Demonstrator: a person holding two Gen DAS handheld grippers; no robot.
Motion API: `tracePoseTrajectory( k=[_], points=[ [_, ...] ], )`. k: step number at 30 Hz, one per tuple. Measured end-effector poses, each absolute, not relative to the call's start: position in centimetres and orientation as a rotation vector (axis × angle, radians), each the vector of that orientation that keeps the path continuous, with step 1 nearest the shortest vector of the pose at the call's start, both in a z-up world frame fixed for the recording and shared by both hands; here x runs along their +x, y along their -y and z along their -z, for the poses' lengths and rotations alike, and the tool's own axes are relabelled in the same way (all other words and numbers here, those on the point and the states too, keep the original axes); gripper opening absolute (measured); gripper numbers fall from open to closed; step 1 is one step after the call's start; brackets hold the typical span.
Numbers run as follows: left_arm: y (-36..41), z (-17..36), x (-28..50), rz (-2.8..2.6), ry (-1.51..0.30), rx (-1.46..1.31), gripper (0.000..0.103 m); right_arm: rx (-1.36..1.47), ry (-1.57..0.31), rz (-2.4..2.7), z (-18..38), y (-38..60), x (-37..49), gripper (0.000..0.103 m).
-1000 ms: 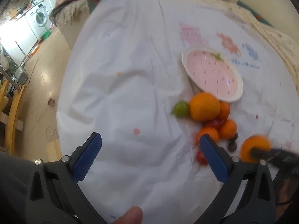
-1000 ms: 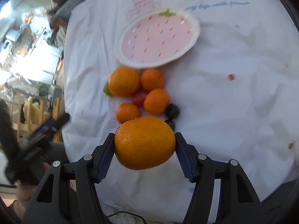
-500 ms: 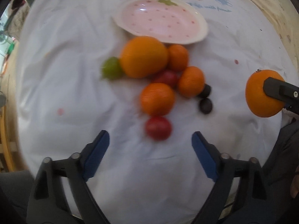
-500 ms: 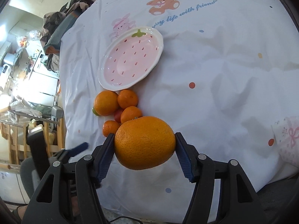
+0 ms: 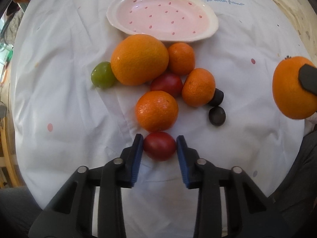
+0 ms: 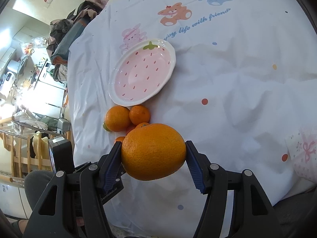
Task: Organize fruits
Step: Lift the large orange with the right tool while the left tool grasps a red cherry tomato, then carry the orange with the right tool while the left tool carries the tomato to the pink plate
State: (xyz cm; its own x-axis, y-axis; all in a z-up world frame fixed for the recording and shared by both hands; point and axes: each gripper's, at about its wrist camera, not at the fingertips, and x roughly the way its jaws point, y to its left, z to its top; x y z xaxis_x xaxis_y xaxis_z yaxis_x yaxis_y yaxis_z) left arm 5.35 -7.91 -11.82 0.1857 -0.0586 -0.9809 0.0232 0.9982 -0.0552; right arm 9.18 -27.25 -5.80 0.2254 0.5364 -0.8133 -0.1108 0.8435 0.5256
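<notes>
Jaws closed on fruit at both hands: the left gripper has its blue pads against either side of a small red tomato that rests on the white printed tablecloth, while the right gripper clamps a large orange held clear above the cloth.

The strawberry-patterned pink dish sits empty near the far side of the cloth, just below the cartoon bears and blue lettering. The remaining fruit is piled on the near side of the dish. Another big orange lies just in front of the dish's rim, with a green fruit touching its left side and a small mandarin beside it on the right. Nearer than those, a second red tomato is wedged among the oranges, a second mandarin lies right of it, and a third mandarin sits nearest, just beyond the gripped tomato. Two dark round fruits lie at the pile's right edge, one partly hidden behind the second mandarin.

In the left wrist view the orange in the right gripper shows well to the right of the dish and pile.
</notes>
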Motion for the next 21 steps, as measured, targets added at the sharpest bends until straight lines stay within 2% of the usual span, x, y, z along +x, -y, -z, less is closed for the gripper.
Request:
tracePoseTrajectory(
  k=[14,21],
  points=[
    [6.2,8.7,3.7,0.009,-1.336,-0.08,0.03,0.37,-1.253,-0.458,5.3,27.0,8.7,0.065],
    [4.0,5.2,3.5,-0.029,-1.233,-0.098,0.03,0.351,-1.237,-0.453,5.1,27.0,8.5,0.065]
  ],
)
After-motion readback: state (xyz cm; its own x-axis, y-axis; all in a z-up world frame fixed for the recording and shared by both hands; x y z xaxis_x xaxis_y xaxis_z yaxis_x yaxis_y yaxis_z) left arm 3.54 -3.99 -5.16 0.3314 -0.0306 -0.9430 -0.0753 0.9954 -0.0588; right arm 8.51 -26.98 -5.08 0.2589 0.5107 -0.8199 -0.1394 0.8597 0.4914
